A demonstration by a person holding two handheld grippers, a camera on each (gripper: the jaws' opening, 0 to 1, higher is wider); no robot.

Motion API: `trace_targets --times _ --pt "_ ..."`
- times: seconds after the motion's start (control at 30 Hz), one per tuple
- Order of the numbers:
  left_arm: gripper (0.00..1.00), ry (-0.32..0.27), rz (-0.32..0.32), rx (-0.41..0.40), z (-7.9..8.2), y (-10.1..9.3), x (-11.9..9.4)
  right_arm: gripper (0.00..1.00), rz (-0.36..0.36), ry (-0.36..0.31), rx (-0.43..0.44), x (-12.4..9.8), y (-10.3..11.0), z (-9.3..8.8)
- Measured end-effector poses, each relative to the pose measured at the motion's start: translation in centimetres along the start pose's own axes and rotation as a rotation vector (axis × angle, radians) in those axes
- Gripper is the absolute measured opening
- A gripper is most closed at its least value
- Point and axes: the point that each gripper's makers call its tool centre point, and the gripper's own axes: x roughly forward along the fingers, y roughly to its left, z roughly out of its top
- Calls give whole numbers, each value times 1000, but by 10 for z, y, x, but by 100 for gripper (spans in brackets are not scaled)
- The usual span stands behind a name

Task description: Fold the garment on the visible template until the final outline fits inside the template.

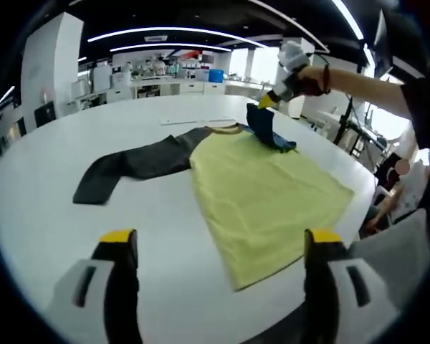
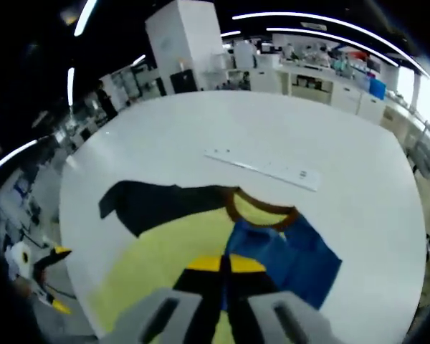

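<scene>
The left gripper (image 1: 218, 247) waits with its jaws wide apart over the white table (image 1: 50, 179), while the right gripper (image 2: 226, 266) pinches the shirt's (image 1: 265, 190) blue sleeve (image 2: 294, 258) inward, so folding has only begun.

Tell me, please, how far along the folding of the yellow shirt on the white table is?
Early stage. Done: the yellow shirt body lies flat on the white table. In hand: the right tongs are shut on the blue sleeve, lifting it over the body. Left: the dark grey sleeve lies stretched out unfolded, the left tongs are open and empty, and the body is unfolded.
</scene>
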Motion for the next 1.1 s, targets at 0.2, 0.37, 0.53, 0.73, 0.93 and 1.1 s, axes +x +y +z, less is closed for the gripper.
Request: trace_targets --times 0.2,0.37,0.53,0.73,0.93,1.1 --pt "93 7 5 -10 -3 3 0 0 2 33 -61 9 13 -12" --pt "93 1 1 -7 -1 0 1 0 10 45 -112 14 25 -21" --pt "92 1 1 -8 -2 -1 0 0 34 44 -136 17 38 -27" --pt "92 5 1 -8 -4 -1 -1 0 42 64 -152 25 43 -37" --pt "92 3 -1 -9 -5 -2 0 0 35 69 -127 32 41 -45" --pt "92 1 5 -12 -6 -1 -1 0 55 54 -93 42 45 -45"
